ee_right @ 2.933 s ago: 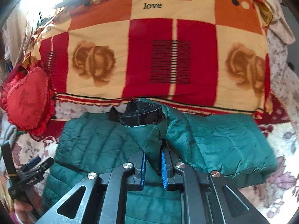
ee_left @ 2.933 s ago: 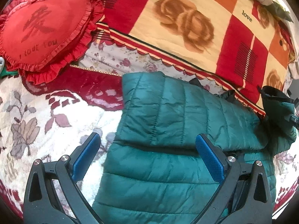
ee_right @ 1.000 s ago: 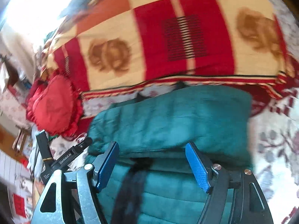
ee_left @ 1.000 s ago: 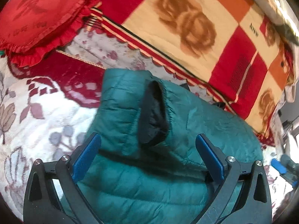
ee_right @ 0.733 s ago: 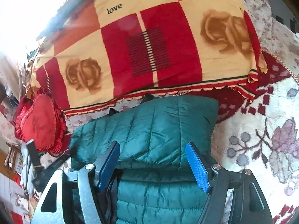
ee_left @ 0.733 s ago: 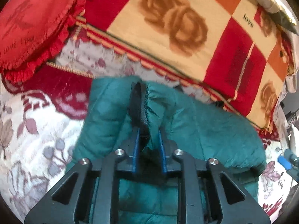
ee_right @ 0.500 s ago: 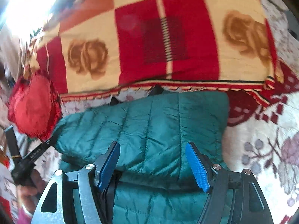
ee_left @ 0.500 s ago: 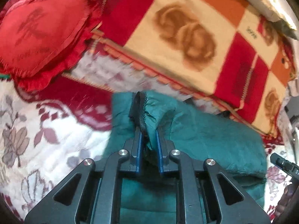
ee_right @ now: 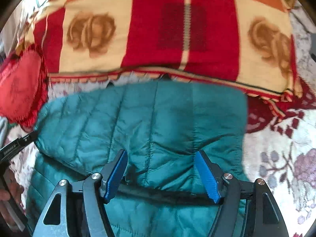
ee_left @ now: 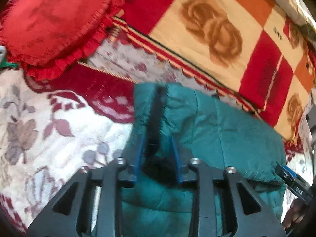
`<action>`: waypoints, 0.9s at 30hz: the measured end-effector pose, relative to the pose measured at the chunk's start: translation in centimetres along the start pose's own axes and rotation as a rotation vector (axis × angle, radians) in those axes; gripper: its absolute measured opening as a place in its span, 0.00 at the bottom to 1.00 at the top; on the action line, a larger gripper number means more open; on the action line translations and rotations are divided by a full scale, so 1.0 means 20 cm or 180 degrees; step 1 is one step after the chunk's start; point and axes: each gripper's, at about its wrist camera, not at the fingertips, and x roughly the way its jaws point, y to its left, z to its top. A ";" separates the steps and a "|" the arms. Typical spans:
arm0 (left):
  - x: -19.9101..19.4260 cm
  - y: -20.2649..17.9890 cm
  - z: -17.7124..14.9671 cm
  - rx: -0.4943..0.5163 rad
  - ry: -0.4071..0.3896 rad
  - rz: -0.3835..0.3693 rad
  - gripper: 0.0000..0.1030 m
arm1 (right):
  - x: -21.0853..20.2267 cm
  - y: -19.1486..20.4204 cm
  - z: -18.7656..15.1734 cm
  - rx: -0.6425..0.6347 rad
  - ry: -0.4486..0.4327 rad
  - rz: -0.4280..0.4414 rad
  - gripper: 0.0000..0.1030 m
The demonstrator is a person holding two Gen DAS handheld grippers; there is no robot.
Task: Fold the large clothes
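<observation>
A teal quilted puffer jacket (ee_left: 227,134) lies on a floral bedspread, with one sleeve folded across its body. In the left wrist view my left gripper (ee_left: 157,140) has its blue pads around the sleeve's black-lined cuff (ee_left: 156,110), with a gap between the pads; the image is blurred. In the right wrist view the jacket (ee_right: 142,118) fills the middle. My right gripper (ee_right: 161,158) is open just above the folded sleeve, holding nothing. A black lining edge (ee_right: 164,193) runs between its fingers.
A red, cream and orange rose blanket (ee_right: 177,29) lies folded behind the jacket. A red heart cushion (ee_left: 49,19) sits at the far left. The floral bedspread (ee_left: 49,128) lies bare to the left and right (ee_right: 280,158) of the jacket.
My left gripper closed on the sleeve cuff, carried it across the jacket, and its jaws now stand wider. My right gripper released its sleeve earlier and stays open over the fold.
</observation>
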 end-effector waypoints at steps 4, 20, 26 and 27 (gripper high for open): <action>-0.14 -0.04 0.04 -0.0078 -0.0411 -0.0088 0.66 | -0.07 -0.03 0.04 -0.0047 -0.0164 -0.0186 0.67; 0.34 -0.16 -0.01 0.0301 0.0184 0.0191 0.68 | 0.26 -0.08 0.14 -0.0121 -0.0165 -0.0548 0.67; 0.37 -0.21 -0.05 0.0508 0.0174 0.0209 0.77 | 0.38 -0.15 0.09 -0.0027 -0.0090 -0.0507 0.68; 0.38 -0.20 -0.05 0.0504 0.0174 0.0203 0.77 | 0.37 -0.16 0.09 -0.0020 -0.0087 -0.0513 0.68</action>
